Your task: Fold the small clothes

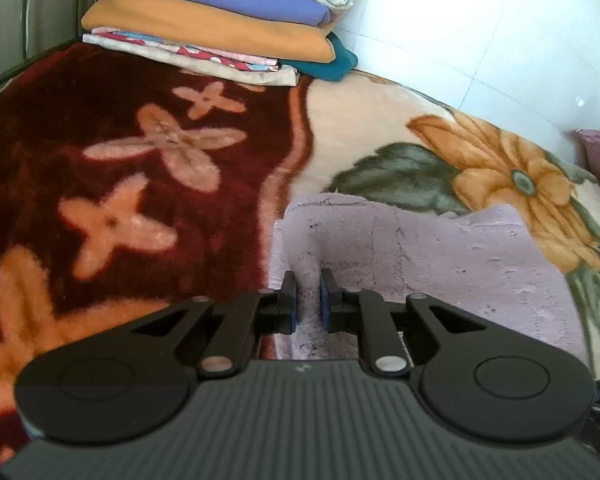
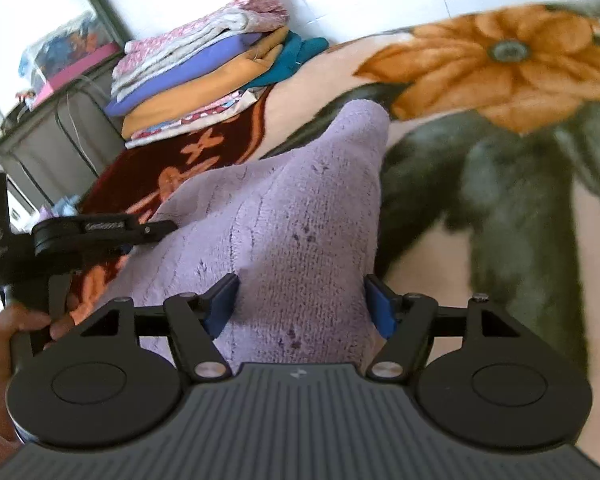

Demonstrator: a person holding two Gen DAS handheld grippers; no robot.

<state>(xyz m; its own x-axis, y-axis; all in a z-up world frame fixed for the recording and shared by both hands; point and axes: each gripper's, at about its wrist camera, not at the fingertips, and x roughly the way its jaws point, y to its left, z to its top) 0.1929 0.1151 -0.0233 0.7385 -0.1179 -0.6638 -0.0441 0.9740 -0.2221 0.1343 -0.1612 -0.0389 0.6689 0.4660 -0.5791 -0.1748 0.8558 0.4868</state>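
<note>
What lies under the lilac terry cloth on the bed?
The lilac terry cloth lies on a plush floral blanket, maroon on one side and cream with an orange flower on the other. The blanket shows all round it; whatever is directly beneath is covered.

Bright white tiled wall (image 1: 480,20) w/ daylight glare; dark cabinet (image 2: 48,136) at bed's far end.

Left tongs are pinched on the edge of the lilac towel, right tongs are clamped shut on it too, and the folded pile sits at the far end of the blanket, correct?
Not quite: the right tongs are open, their pads standing wide on either side of the lilac towel, as the right wrist view shows. The left tongs are indeed pinched on the towel's edge, and the folded pile sits at the far end of the blanket.
</note>
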